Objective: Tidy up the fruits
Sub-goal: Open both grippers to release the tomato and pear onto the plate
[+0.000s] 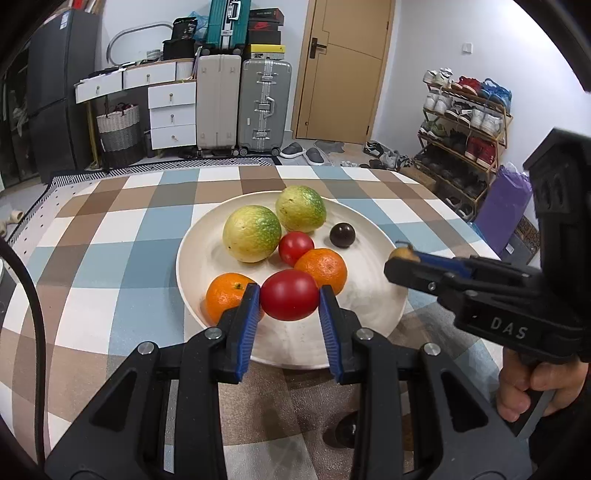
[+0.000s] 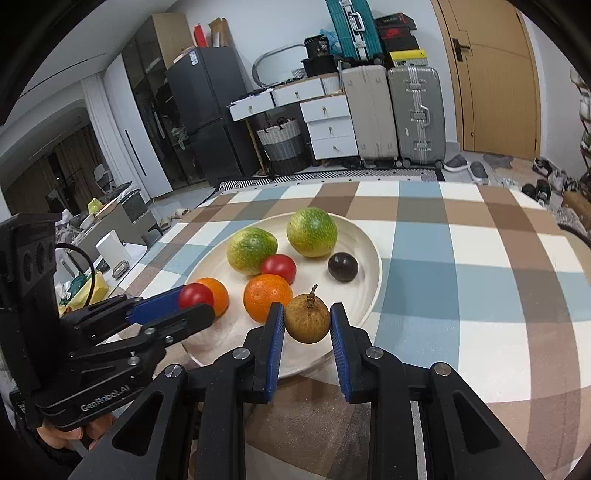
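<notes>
The left gripper [image 1: 289, 295] has its fingers closed on a red tomato [image 1: 290, 294] above the cream plate's [image 1: 369, 314] 6 o'clock rim. The right gripper [image 2: 307, 322] pinches a brown stemmed fruit [image 2: 307, 322] over the rim near 4 o'clock. Two green melons [image 1: 251, 233], two oranges [image 1: 321, 269], a small tomato [image 1: 296, 248] and a dark fruit [image 1: 342, 235] lie on the plate, on the checkered worktop [image 1: 110, 258].

Beyond the checked tablecloth [image 1: 110, 240] I see two upright suitcases, a beige one [image 1: 218, 103] just beside a silver one [image 1: 264, 105], with a teal case [image 1: 226, 22] stacked above. Left of them stand white drawers [image 1: 173, 114] and a woven basket [image 1: 119, 129]. A wooden door [image 1: 343, 70] sits right, near a shoe rack [image 1: 461, 122]; grey slippers [image 1: 303, 152], I think, lie before it.
</notes>
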Tool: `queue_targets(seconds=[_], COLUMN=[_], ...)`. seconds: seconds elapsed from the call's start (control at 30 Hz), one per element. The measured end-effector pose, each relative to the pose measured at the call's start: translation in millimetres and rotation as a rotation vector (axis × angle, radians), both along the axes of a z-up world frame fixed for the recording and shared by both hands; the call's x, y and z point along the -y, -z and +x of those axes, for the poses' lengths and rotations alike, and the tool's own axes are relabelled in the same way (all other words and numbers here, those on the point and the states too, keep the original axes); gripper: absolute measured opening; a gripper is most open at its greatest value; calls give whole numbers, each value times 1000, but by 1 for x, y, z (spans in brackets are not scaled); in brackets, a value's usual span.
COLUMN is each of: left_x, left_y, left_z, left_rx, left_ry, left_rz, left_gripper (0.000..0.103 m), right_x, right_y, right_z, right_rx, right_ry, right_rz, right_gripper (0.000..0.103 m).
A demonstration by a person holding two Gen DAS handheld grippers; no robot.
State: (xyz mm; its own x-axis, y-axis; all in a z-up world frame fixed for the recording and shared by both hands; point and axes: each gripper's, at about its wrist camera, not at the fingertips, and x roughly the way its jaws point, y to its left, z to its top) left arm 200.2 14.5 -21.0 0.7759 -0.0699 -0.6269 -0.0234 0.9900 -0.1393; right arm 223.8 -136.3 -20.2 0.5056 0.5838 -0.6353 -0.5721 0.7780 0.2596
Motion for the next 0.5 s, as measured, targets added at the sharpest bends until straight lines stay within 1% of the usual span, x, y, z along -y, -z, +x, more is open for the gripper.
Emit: queue_targets(seconds=[0.07, 0.5], left_x=[-1, -3], left_y=[0, 0], left_z=[0, 0], left_rx=[-3, -10], left_ry=[-5, -6], left_rz=[-1, -8], left_gripper=[29, 29], right_x=[-1, -2], right_y=[4, 9], right_z=[4, 9], right_rx=[-18, -31], right_ry=[5, 15], right_rz=[-2, -2], right_gripper=[26, 26])
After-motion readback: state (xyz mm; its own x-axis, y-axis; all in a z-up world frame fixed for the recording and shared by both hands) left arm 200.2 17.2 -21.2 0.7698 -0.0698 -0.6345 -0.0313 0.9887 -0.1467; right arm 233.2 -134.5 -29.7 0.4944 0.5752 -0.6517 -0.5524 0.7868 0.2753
